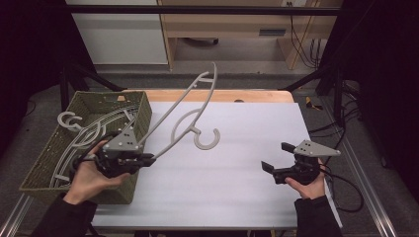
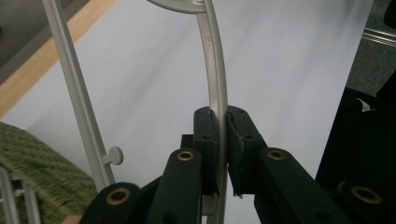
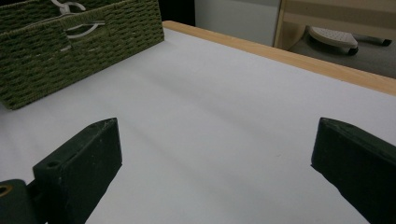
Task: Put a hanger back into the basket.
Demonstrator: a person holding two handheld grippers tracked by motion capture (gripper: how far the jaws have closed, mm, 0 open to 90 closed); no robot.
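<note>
At the lower left of the high view, the left gripper [image 1: 148,159] has its fingers [image 2: 205,140] clamped on one arm of a grey hanger [image 1: 190,106], which slants up toward the frame's centre, hook [image 1: 207,139] low over the white surface [image 1: 237,168]. More hangers [image 1: 84,131] lie in the green basket [image 1: 141,106] at left. The right gripper [image 1: 276,157], lower right, holds its fingers [image 3: 84,158] wide apart, empty.

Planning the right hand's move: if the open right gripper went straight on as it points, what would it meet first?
Probably nothing soon: ahead of the right gripper lies bare white table cover; the green woven basket sits off to one side, though depth is unclear.
</note>
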